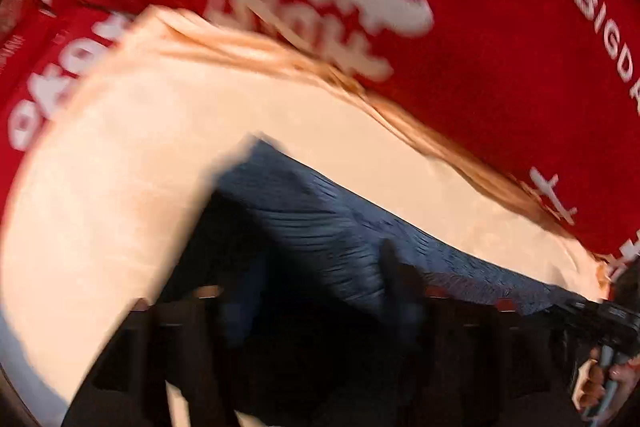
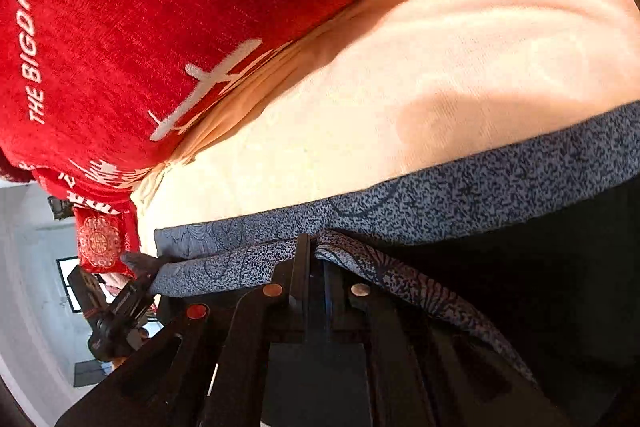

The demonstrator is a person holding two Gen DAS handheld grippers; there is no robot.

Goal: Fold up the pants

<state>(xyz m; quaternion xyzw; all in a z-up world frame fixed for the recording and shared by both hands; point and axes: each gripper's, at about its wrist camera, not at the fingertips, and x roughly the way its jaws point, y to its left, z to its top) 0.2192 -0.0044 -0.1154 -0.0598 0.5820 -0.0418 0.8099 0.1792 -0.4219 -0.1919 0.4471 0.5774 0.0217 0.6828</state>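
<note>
You are pinching the pants [image 2: 460, 195] on the cream bed [image 2: 440, 67] in the closed right tongs [image 2: 320, 247] while the left tongs [image 1: 304, 291] are gaping empty, so next you probably need to regrip the hem

The pants [image 2: 480, 195] are thin woven cloth, matt, with a fine blue-grey speckled print and darker line drawings; where they hang near the left gripper [image 1: 316, 291] the cloth looks finely ribbed. Under them the sheet [image 2: 400, 99] is cream cloth, soft and matt, with a light knitted grain and shallow wrinkles. On the far side the red blanket [image 2: 160, 7] is thicker cloth, rough and fuzzy, with white woven letters. The right gripper [image 2: 316, 247] is black plastic, smooth with a dull shine, and has small round copper-coloured metal pieces that look polished.
</note>
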